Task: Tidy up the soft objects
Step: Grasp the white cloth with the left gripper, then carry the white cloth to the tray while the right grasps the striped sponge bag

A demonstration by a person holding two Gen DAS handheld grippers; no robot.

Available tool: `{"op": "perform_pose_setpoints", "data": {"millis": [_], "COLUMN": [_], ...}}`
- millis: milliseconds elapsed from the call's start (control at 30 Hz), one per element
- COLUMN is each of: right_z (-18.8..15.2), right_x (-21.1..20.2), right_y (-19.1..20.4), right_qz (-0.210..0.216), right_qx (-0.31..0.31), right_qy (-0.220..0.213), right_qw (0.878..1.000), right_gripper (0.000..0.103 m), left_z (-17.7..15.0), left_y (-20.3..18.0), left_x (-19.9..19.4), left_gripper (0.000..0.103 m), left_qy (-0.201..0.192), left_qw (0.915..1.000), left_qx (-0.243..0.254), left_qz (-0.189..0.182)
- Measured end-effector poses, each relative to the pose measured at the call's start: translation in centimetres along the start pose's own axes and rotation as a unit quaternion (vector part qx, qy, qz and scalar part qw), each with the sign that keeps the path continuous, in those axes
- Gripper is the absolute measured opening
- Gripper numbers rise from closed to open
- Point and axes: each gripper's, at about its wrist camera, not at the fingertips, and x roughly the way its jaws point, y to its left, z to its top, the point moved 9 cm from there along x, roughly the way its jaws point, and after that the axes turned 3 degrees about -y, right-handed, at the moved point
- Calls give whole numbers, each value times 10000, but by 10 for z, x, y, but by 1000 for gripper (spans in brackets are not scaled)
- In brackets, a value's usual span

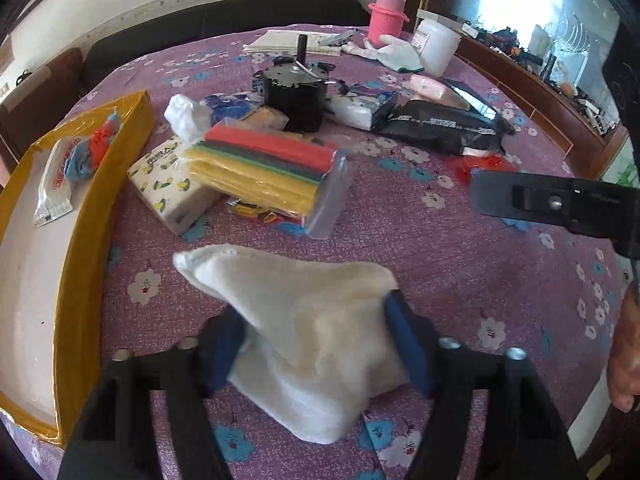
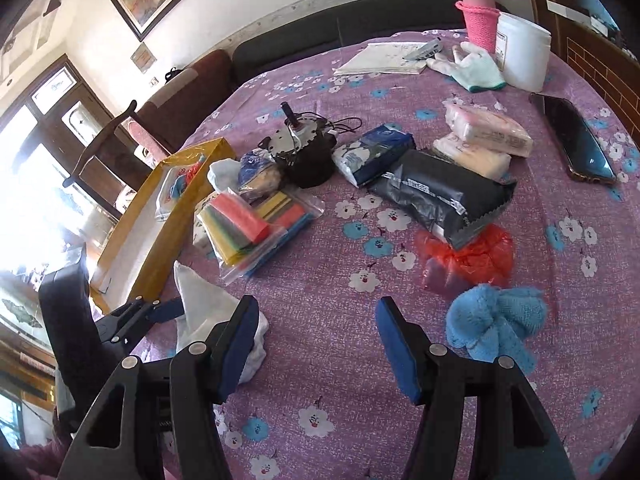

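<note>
- Left gripper (image 1: 316, 320) clamped on a white cloth (image 1: 304, 320), blue fingers (image 1: 404, 336) pressing both its sides; cloth bunched low over the purple flowered table (image 1: 460, 248).
- Right gripper (image 2: 316, 344) with fingers apart, nothing between them, above bare tablecloth.
- Blue knitted item (image 2: 496, 328) lying just right of the right gripper, touching a red mesh bag (image 2: 472, 256).
- Yellow-walled box (image 1: 76, 248) at the left, holding a small packet (image 1: 54, 184) and a red-blue fabric piece (image 1: 94, 148).
- Bagged coloured sponges (image 1: 264, 168) beside the box.
</note>
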Motion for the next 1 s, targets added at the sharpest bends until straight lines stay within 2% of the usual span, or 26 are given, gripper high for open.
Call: {"op": "perform_pose_setpoints", "data": {"millis": [33, 67, 233, 367, 500, 600, 633, 667, 767, 833, 1000], "right_z": [4, 7, 26, 38, 45, 41, 41, 41, 44, 45, 61], "right_x": [4, 9, 45, 80, 106, 120, 121, 119, 106, 100, 82], "right_y": [6, 14, 51, 73, 88, 93, 92, 92, 91, 90, 101], "right_qz": [-3, -13, -23, -46, -65, -282, -387, -448, -324, -404, -262], "right_qx": [-95, -204, -797, -1145, -1411, -1645, -1691, -1681, -1438, -1438, -1231], "right_qy": [4, 15, 205, 387, 531, 638, 639, 614, 551, 488, 300], "right_qw": [10000, 9998, 9966, 9927, 9885, 9839, 9828, 9828, 9875, 9876, 9916], "right_gripper": [67, 68, 71, 72, 77, 77, 72, 53, 47, 45, 44], "left_z": [0, 0, 4, 7, 8, 8, 8, 8, 10, 15, 36], "left_y": [-1, 2, 23, 50, 82, 108, 117, 127, 156, 176, 230], "left_x": [-3, -7, -46, -80, -105, -115, -118, -121, -130, -133, -126], "left_gripper": [14, 12, 12, 12, 12, 13, 13, 13, 13, 13, 13], "left_qy": [50, 50, -385, -746, -994, -1098, -1127, -1153, -1198, -1189, -1007], "left_qw": [9998, 9994, 9952, 9902, 9856, 9830, 9821, 9811, 9787, 9780, 9791], "left_qx": [-73, -184, -655, -986, -1284, -1449, -1499, -1550, -1668, -1699, -1618], "left_qz": [-188, -285, -616, -646, -473, -269, -197, -132, 61, 223, 709]}}
